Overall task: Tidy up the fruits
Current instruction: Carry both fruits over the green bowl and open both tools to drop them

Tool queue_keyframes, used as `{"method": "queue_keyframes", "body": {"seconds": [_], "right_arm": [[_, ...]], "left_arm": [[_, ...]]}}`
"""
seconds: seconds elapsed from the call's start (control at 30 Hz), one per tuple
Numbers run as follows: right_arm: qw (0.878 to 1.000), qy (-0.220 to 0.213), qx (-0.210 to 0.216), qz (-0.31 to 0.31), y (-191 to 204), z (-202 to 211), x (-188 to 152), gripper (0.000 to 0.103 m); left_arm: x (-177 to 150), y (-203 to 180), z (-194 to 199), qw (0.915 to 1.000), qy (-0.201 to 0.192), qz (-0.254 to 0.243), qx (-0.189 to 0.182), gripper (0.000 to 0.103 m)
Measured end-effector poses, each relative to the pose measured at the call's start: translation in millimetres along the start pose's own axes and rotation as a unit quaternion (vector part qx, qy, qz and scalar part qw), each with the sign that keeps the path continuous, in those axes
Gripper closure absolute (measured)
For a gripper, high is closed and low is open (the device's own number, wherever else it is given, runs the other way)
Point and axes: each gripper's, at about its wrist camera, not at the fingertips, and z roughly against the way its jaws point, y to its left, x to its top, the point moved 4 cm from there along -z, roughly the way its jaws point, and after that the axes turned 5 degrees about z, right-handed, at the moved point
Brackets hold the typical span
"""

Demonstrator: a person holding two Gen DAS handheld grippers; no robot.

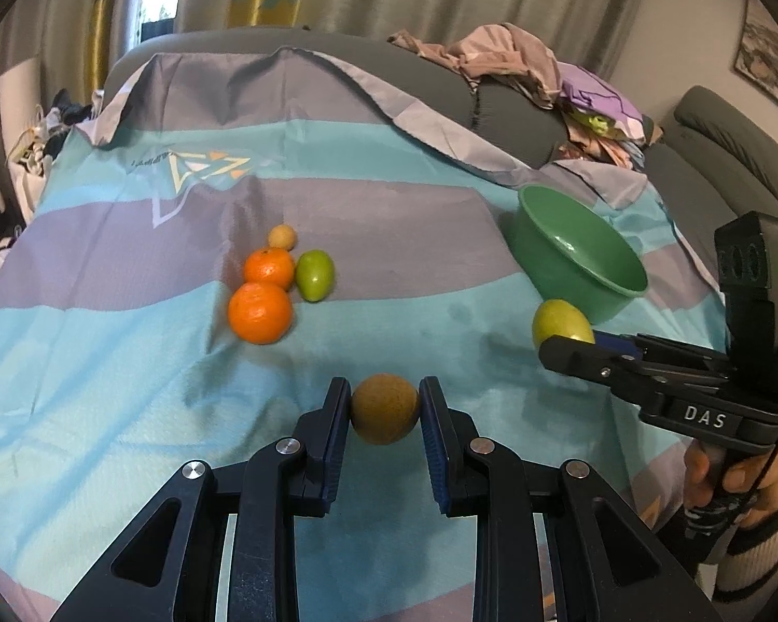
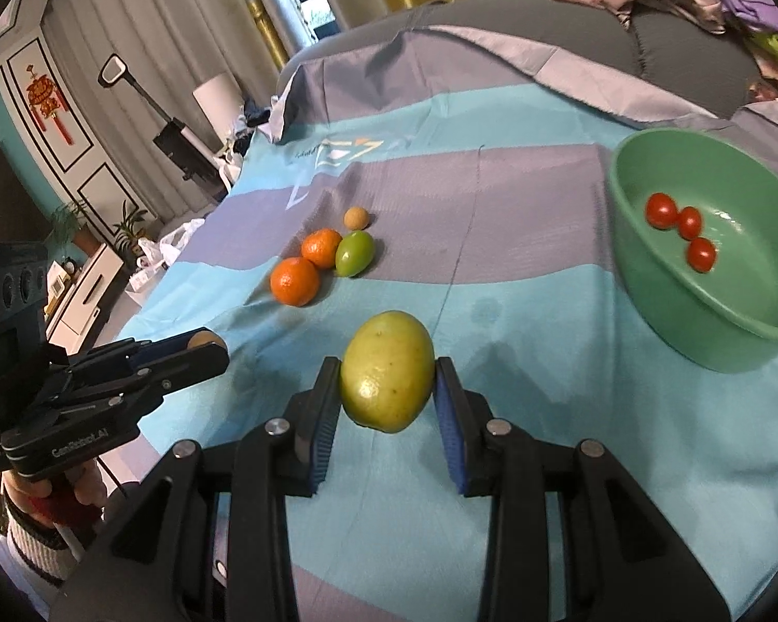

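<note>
Fruit is clamped in both tongs: the left gripper [image 1: 384,409] squeezes a small brown round fruit [image 1: 384,408] at lower centre of its view. Left of centre on the striped cloth [image 2: 518,311] sit two oranges [image 2: 306,267] and a green fruit [image 2: 354,253]. The right gripper [image 2: 386,394] pinches a yellow-green fruit [image 2: 387,370]. At far right, the green bowl [image 2: 648,269] holds three tomatoes [image 2: 682,230]. Smooth round skins could slip from the pads and roll off the cloth.
</note>
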Motion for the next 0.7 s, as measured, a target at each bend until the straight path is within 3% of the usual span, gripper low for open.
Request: {"method": "queue_keyframes", "body": {"seconds": [0.3, 0.7], "right_arm": [[0.999, -0.033, -0.012, -0.009, -12, 32, -2, 0.067], [0.994, -0.084, -0.048, -0.041, -57, 67, 4, 0.067]], "left_arm": [[1, -21, 7, 0.9997, -0.007, -0.021, 0.005, 0.076], [25, -46, 6, 0.9985, -0.03, -0.041, -0.02, 0.076]]}}
